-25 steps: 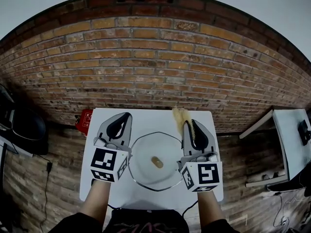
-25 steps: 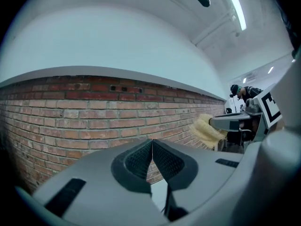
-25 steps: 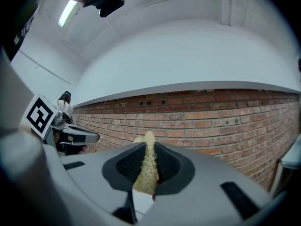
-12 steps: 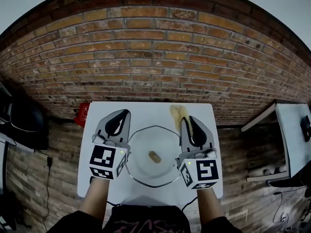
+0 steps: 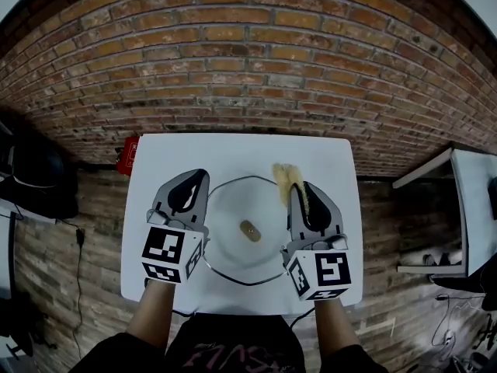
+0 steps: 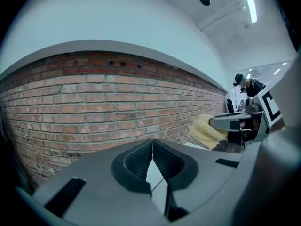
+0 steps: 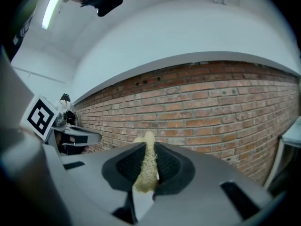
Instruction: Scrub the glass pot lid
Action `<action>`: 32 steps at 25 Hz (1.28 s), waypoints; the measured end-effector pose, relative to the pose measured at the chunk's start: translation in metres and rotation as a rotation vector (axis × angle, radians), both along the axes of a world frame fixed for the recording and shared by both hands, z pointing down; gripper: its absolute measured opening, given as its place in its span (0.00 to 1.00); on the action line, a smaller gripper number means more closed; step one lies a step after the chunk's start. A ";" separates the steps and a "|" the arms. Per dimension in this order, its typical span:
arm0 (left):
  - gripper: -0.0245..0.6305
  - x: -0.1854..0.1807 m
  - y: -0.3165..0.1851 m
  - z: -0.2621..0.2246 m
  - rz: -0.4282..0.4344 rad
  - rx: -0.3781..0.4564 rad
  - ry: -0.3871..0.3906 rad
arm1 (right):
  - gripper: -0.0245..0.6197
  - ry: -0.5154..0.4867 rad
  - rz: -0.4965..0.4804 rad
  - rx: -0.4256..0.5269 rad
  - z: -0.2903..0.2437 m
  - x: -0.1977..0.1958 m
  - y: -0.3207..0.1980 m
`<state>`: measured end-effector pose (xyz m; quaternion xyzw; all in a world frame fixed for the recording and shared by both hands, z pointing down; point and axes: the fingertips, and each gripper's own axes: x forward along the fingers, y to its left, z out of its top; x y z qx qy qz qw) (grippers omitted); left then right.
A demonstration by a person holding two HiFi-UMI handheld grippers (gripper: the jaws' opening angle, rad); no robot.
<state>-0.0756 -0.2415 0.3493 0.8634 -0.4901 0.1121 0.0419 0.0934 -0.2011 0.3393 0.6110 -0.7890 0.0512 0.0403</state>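
The round glass pot lid (image 5: pixel 227 249) lies flat on the white table (image 5: pixel 233 155), its brown knob (image 5: pixel 249 230) in the middle. My left gripper (image 5: pixel 194 179) hovers just over the lid's left rim. Its jaws are shut, pad against pad, with nothing between them (image 6: pixel 152 145). My right gripper (image 5: pixel 305 189) is over the lid's right rim, shut on a yellow scrubbing pad (image 5: pixel 286 177) that sticks out beyond the fingertips toward the wall. In the right gripper view the pad (image 7: pixel 147 166) fills the gap between the jaws. From the left gripper view the pad (image 6: pixel 205 130) shows at the right.
A brick wall (image 5: pixel 248 68) rises behind the table. A red object (image 5: pixel 128 155) sits low beside the table's far left corner. Dark equipment (image 5: pixel 35 181) stands at the left, and another white table (image 5: pixel 475 200) at the right.
The head view has tilted, so the table sits higher in frame. Both grippers have drawn back a little toward me along the lid's sides. Their jaws stay as they were.
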 end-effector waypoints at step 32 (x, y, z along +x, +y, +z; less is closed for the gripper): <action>0.12 -0.014 0.046 0.170 0.004 -0.403 0.023 | 0.13 0.001 -0.079 -0.252 0.145 -0.024 0.022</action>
